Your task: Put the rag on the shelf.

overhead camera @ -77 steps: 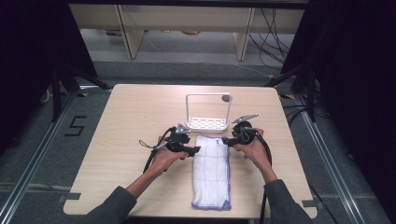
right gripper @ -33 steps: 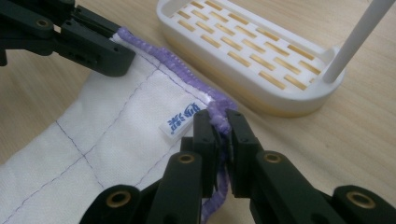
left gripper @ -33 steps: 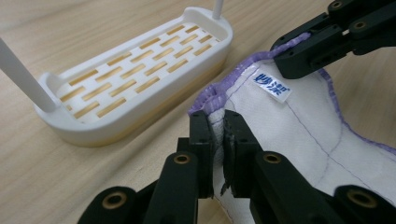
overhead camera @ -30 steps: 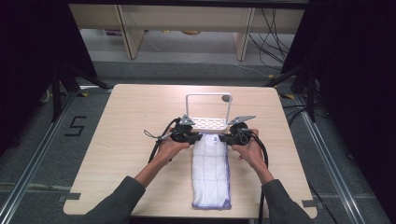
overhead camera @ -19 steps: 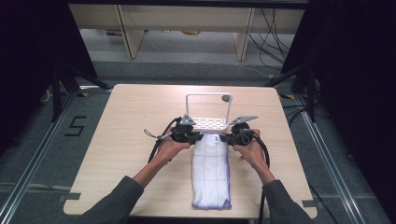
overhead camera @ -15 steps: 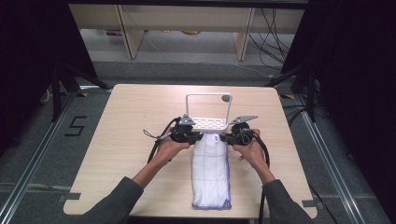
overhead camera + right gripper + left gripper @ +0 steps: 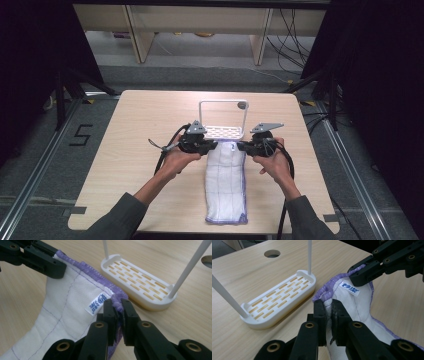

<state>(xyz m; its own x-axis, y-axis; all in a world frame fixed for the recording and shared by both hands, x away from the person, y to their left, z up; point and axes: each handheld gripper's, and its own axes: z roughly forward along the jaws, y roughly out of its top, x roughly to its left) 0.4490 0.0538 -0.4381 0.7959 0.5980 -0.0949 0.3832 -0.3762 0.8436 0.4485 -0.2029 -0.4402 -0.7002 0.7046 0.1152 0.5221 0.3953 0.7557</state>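
the left gripper (image 7: 329, 308) has its jaws pressed together on the far left corner of the white cloth (image 7: 227, 180), pinching the purple-stitched hem between the pads. the right gripper (image 7: 118, 308) has its jaws closed the same way on the far right corner of the cloth, clamped over the purple edge just beside the small white label (image 7: 97, 303) with blue characters.

in the high view the left gripper (image 7: 214, 145) and the right gripper (image 7: 240, 146) face each other across the far end of the cloth, near one another. from there the cloth runs back between the two hands toward the person's side of the wooden table (image 7: 135, 150), lying flat along most of its length. the edge held between the two grippers is raised off the table and sags slightly between them.

the white rack (image 7: 223, 120), a slotted base with a thin upright frame, stands just beyond both grippers, on the far side of the held edge, close to it but not touching. in the left gripper view the rack's base (image 7: 279, 298) lies to the left of the jaws; in the right gripper view it (image 7: 138, 281) lies ahead and to the right. a round hole (image 7: 272, 253) in the tabletop sits beyond the rack.
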